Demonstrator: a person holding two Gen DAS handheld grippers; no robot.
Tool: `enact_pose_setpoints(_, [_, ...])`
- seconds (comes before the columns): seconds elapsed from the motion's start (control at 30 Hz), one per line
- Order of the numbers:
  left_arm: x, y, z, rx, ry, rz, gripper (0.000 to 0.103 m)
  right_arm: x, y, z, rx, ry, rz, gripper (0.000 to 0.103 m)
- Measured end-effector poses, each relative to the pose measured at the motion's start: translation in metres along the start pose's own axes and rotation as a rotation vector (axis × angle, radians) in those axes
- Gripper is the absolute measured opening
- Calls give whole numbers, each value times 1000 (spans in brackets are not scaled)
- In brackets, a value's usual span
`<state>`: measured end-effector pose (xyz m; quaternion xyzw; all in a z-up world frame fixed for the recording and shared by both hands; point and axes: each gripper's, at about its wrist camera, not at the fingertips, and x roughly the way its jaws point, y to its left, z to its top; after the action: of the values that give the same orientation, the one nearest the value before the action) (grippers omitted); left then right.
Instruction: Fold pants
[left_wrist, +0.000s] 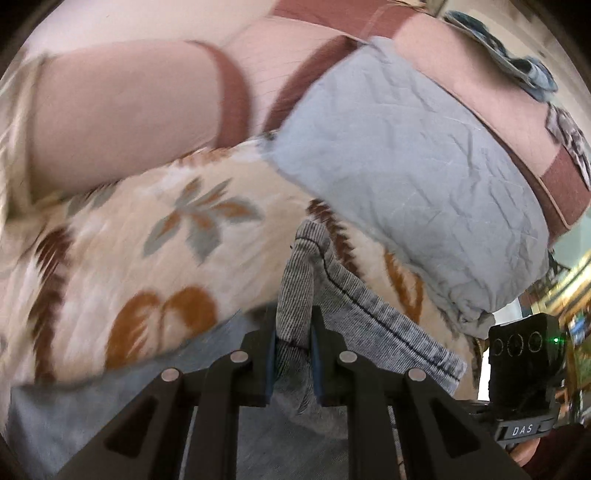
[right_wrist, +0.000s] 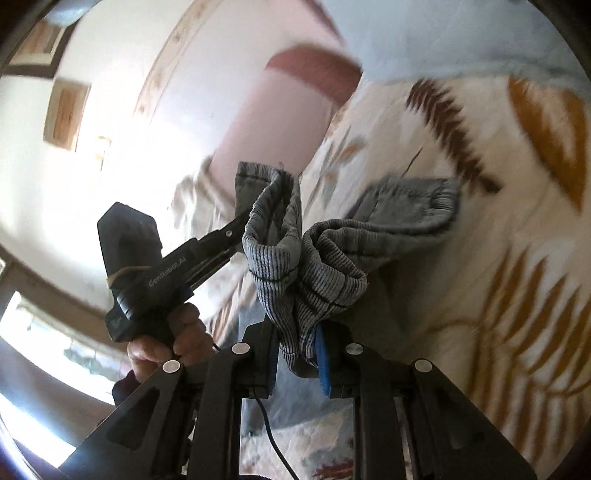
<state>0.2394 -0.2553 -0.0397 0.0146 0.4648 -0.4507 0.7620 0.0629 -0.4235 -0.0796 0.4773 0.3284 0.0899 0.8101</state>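
The pants are grey ribbed fabric with a dark seam line. In the left wrist view my left gripper (left_wrist: 293, 339) is shut on a bunched edge of the pants (left_wrist: 354, 295), which trail right over the patterned blanket. In the right wrist view my right gripper (right_wrist: 297, 350) is shut on another bunched part of the pants (right_wrist: 314, 258), with the ribbed waistband (right_wrist: 417, 206) lying on the blanket. The left gripper (right_wrist: 236, 236) shows at centre left, its tips against the same cloth. The right gripper's body (left_wrist: 524, 354) shows at the right edge of the left view.
A cream blanket with brown and orange leaf print (left_wrist: 177, 229) covers the bed. A light blue pillow (left_wrist: 406, 155) lies on it, with pink and maroon cushions (left_wrist: 110, 110) behind. Denim cloth (left_wrist: 517, 62) lies at the far right. Wall and window (right_wrist: 55, 325) stand left.
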Motion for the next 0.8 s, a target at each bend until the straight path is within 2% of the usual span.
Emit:
enact_pose_setpoints(0.17, [-13,37,-32,-95,-8,54,19,43,7,-24,2,127,2,16])
enact_pose_setpoints(0.33, [-34,64,-58,-144,10,142,31,81,18,-49,-27,246,22,20])
enact_pose_setpoints(0.37, [-40,70,-63,-156,12,168,35,89,19,-54,-33,277,20,23])
enact_pose_setpoints(0.47, [-68,95,-76,-226,1,236,40,101,21,-61,-26,369,25,43])
enact_pose_setpoints(0.5, [-78,102,-81,-216,-25,249,41,103,21,-61,-14,387,37,50])
enact_pose_setpoints(0.6, [-105,111,-92,-263,-51,275,45,98,25,-53,-8,384,110,60])
enact_pose_setpoints(0.67, [-118,105,-96,-256,-63,294,45,90,26,-41,-7,369,175,60])
enact_pose_setpoints(0.8, [-134,82,-98,-223,-94,287,45,77,25,-18,19,315,323,61])
